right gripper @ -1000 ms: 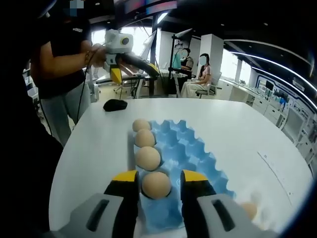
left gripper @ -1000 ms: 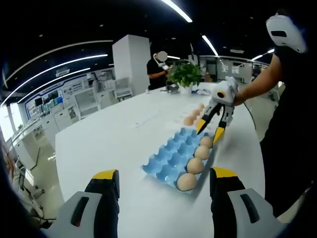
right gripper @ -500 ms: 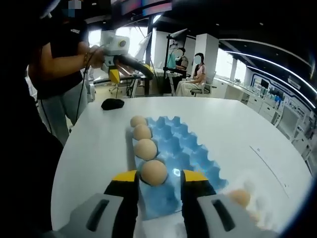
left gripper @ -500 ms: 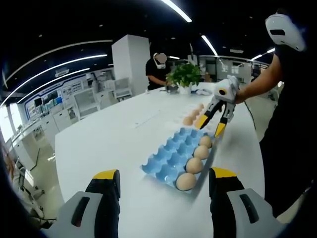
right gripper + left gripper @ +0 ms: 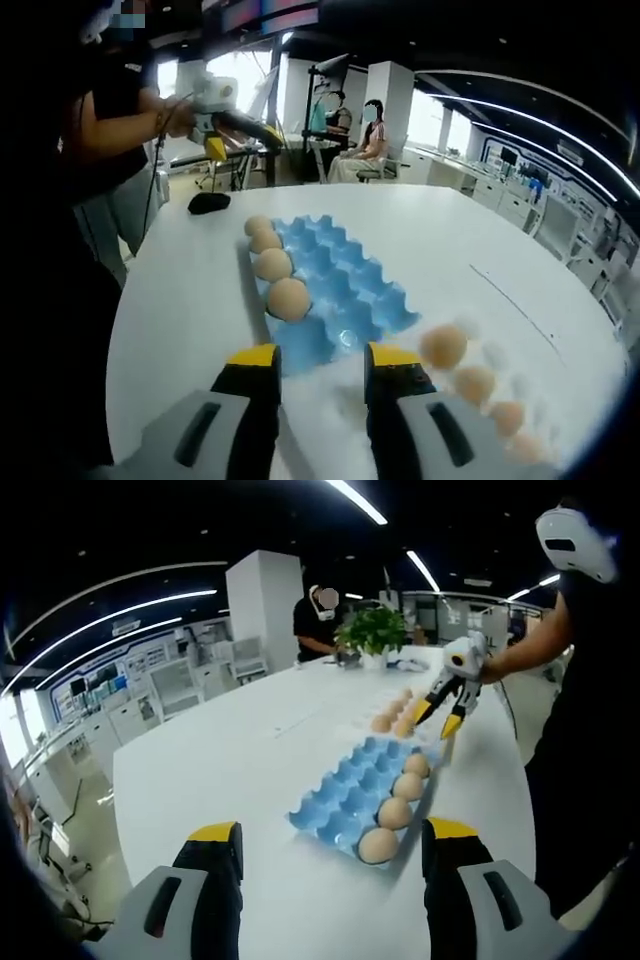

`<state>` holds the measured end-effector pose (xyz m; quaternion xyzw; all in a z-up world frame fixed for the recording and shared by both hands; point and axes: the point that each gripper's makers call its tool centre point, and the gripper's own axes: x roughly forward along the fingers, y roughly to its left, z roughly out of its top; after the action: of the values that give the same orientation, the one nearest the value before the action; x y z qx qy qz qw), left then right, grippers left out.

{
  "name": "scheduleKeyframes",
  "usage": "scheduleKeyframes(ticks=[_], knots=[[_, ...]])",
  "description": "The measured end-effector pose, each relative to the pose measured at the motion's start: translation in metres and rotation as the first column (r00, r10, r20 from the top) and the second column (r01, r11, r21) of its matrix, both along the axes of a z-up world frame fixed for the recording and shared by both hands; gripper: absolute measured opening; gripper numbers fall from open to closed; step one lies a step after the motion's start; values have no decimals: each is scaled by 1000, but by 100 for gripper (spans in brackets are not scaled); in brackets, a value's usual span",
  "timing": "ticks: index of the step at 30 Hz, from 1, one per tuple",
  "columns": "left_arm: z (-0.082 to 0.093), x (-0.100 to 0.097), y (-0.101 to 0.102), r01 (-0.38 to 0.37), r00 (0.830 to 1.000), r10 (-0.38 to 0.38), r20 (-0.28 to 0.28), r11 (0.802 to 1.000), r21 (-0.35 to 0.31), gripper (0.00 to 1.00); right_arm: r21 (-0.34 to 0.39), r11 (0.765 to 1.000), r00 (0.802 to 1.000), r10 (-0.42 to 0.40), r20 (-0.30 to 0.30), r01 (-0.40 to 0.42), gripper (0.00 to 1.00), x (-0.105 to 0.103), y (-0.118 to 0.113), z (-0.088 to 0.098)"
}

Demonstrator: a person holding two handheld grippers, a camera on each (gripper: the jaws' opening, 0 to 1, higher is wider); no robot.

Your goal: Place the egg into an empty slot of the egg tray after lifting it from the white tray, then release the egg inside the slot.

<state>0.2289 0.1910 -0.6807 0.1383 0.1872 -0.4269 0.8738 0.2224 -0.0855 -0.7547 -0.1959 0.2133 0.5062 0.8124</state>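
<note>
The blue egg tray (image 5: 340,798) lies on the white table with a row of several eggs (image 5: 395,813) along its right edge. In the right gripper view the same blue egg tray (image 5: 345,275) shows that row of eggs (image 5: 289,298) on its left side. Loose eggs (image 5: 443,346) rest on the blurred white tray (image 5: 480,345) at lower right. My right gripper (image 5: 322,360) is open and empty, hovering between the two trays. From the left gripper view, the right gripper (image 5: 438,716) hangs over the loose eggs (image 5: 381,723). My left gripper (image 5: 332,842) is open and empty, short of the tray.
A potted plant (image 5: 374,632) stands at the table's far end. A black mouse-like object (image 5: 208,202) lies beyond the blue tray. The person holding the grippers stands at the table edge (image 5: 580,740). Other people sit or stand farther back.
My right gripper has drawn back from the blue tray's nearest egg and swung toward the loose eggs on the white tray. That egg stays in its slot. The left gripper has held still.
</note>
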Motion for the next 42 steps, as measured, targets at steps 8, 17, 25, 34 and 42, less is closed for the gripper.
scheduleKeyframes(ticks=[8, 17, 25, 34, 42], knots=[[1, 1, -1, 2, 1000, -2, 3, 1000, 0, 73, -19, 997, 997, -74, -4, 74, 33, 0, -33, -1], [1, 0, -1, 0, 1000, 0, 1, 1000, -4, 73, -24, 992, 993, -121, 5, 121, 32, 1, -49, 1], [0, -1, -1, -9, 1000, 9, -2, 1000, -6, 73, -19, 988, 988, -156, 5, 156, 32, 2, -62, 3], [1, -1, -2, -8, 1000, 8, -1, 1000, -5, 73, -40, 981, 982, -190, 11, 191, 32, 0, -80, 2], [3, -1, -3, -4, 1000, 4, 7, 1000, -8, 73, -53, 974, 975, -222, 5, 222, 32, -1, -94, -1]])
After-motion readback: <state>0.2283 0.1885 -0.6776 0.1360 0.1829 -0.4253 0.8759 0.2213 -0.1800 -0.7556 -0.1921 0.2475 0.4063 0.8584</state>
